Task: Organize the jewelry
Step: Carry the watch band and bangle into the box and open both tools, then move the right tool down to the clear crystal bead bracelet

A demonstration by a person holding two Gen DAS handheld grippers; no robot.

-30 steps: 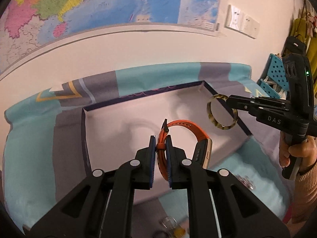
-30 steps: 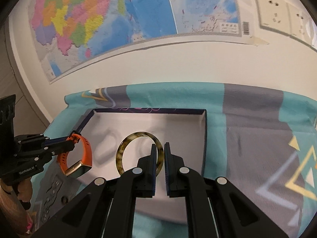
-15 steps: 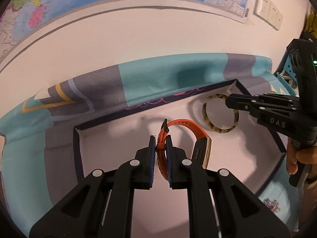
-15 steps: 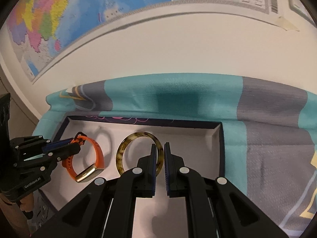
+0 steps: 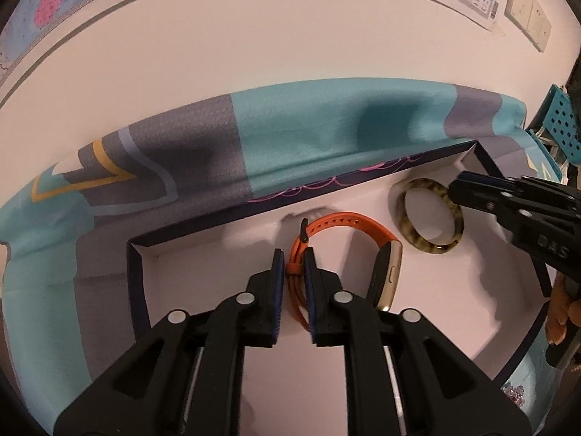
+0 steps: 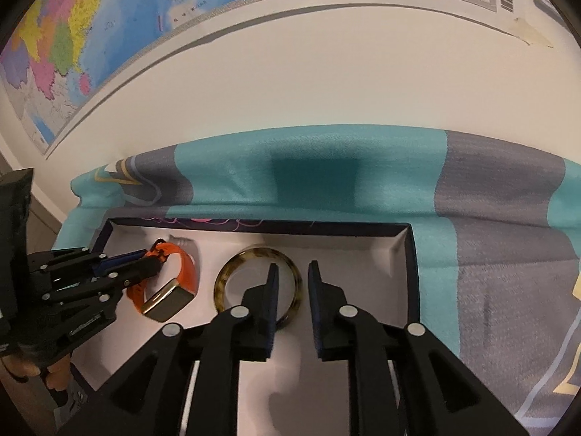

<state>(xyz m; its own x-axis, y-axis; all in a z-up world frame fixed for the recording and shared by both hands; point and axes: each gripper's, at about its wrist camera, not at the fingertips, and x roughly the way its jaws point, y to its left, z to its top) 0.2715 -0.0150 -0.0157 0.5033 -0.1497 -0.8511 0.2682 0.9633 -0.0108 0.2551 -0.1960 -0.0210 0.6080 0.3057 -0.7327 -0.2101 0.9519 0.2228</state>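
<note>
Left wrist: left gripper [image 5: 292,258] jaws just opening, orange-strapped gold-cased wristband [image 5: 348,250] between, loose, in white shallow tray [image 5: 218,250].
Right wrist: right gripper [image 6: 293,272] just parted, tortoiseshell resin bangle [image 6: 258,283] released in tray.
Release step; next, withdraw cleanly.

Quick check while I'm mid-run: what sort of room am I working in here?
Probably a home or office room, not a workshop. A cloth-covered table stands against a plain wall that carries a large coloured map and wall sockets. On the cloth sits an open shallow box taking the jewelry.

watch [image 5: 348,225] lies left of bangle [image 5: 428,218] in tray [image 5: 138,283].
</note>
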